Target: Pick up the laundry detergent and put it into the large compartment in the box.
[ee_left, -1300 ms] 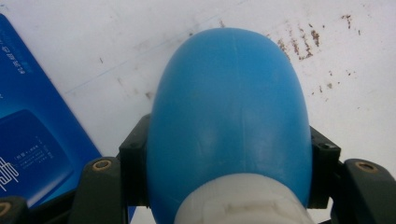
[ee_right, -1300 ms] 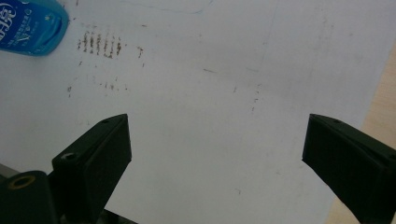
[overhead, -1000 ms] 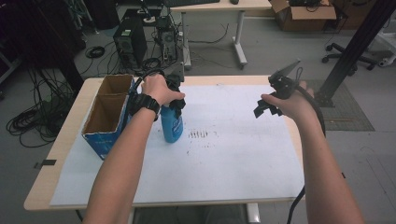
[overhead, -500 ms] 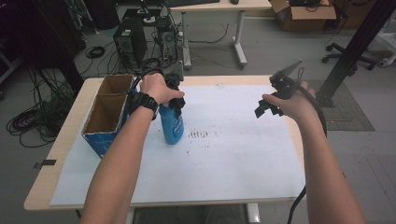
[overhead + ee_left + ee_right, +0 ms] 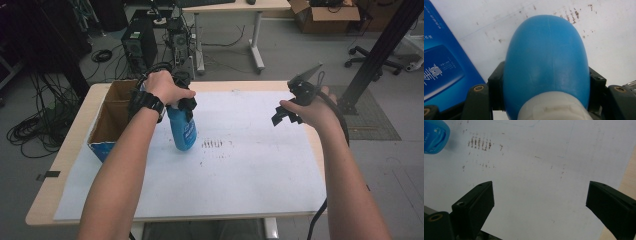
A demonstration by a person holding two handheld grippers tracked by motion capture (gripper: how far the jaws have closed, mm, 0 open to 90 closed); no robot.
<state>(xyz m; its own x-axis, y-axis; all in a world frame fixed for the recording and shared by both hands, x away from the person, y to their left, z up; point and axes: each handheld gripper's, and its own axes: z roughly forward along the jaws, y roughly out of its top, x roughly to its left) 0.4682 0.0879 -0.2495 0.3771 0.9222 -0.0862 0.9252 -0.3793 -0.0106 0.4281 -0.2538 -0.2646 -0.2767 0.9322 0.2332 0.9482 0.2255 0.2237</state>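
Left gripper (image 5: 184,102) clamped on the shoulder of the blue bottle (image 5: 183,131), upright just beside the cardboard box (image 5: 114,121) on the white sheet (image 5: 240,170). Bottle's cap cut off in the left gripper view; jaw tips hidden behind it. Right gripper (image 5: 540,202) wide open, holding nothing, above bare sheet.

Blue plastic bottle (image 5: 183,129): smooth rounded body, white collar at the neck, a label with pale print on its side. Stands upright, top end up, base over the white paper sheet (image 5: 240,165). Sits just to the right of the blue-sided cardboard box (image 5: 107,125), close to its front corner. Dark smudge marks (image 5: 214,144) on the sheet lie just to the bottle's right. Whether the base touches the sheet cannot be told.
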